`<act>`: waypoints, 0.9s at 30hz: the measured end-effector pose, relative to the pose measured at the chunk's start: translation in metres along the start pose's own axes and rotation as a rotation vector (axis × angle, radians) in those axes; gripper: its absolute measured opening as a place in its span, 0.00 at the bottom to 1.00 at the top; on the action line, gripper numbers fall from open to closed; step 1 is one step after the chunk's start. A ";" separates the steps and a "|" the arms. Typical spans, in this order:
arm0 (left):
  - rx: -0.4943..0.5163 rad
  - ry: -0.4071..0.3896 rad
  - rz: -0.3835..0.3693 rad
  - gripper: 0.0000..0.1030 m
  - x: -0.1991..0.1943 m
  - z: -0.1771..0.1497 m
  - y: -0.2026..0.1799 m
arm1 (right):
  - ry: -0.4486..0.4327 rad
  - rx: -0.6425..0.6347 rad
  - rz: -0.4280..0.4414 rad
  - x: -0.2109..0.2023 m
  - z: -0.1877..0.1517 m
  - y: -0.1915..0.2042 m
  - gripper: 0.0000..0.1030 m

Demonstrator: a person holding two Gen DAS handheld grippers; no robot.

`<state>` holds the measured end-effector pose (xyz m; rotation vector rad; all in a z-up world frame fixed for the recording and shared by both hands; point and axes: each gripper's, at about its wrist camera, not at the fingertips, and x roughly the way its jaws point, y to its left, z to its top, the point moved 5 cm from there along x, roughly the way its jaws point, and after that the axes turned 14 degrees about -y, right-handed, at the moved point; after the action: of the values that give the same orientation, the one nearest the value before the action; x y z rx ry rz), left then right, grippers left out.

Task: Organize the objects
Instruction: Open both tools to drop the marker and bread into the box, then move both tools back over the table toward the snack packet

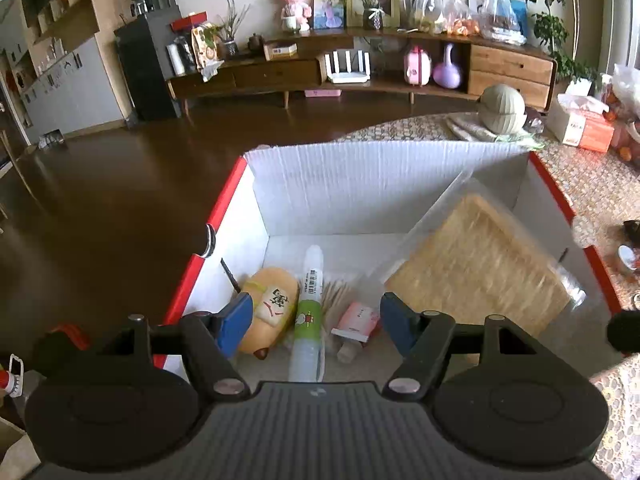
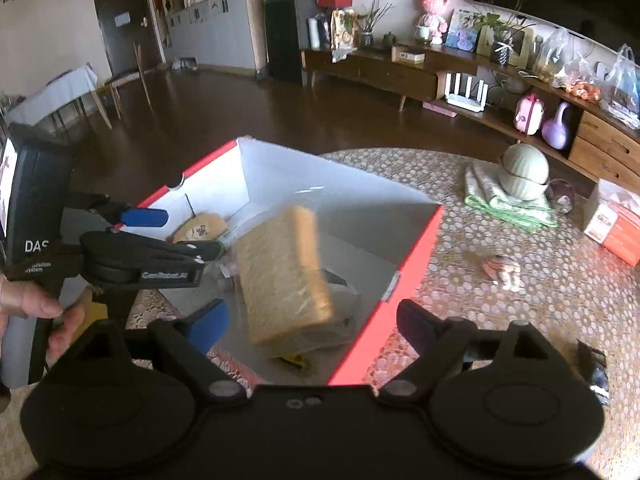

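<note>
Dim daylight, perhaps from the right; fisheye-bent edges, motion-blurred yellow pack point(image 2: 285, 271).

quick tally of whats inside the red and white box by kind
In the red and white box:
tan bagged block: 1
clear tube with green label: 1
yellow plush toy: 1
small pink tube: 1
bundle of thin wooden sticks: 1
Total: 5 that I can make out; more may be hidden under the block.

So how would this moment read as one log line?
left gripper: open, over box | right gripper: open | bagged pack: in box
</note>
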<state>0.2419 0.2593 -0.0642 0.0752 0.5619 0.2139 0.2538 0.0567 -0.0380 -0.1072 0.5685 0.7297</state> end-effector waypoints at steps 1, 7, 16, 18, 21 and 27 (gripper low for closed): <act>0.001 -0.006 -0.003 0.68 -0.005 0.001 -0.001 | -0.005 0.006 -0.001 -0.005 0.000 -0.003 0.89; -0.007 -0.052 -0.030 0.68 -0.033 0.010 -0.013 | -0.036 0.019 -0.009 -0.042 -0.005 -0.020 0.91; -0.021 -0.111 -0.111 0.68 -0.079 0.020 -0.050 | -0.067 0.024 -0.030 -0.090 -0.023 -0.043 0.93; -0.030 -0.117 -0.129 0.68 -0.087 0.021 -0.061 | -0.070 0.032 -0.038 -0.098 -0.027 -0.049 0.94; -0.032 -0.125 -0.156 0.68 -0.098 0.022 -0.079 | -0.068 0.038 -0.058 -0.108 -0.034 -0.060 0.94; -0.024 -0.145 -0.214 0.76 -0.117 0.020 -0.117 | -0.070 0.050 -0.100 -0.126 -0.049 -0.080 0.97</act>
<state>0.1767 0.1188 -0.0016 0.0064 0.4188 0.0069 0.2082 -0.0930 -0.0208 -0.0624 0.5102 0.6192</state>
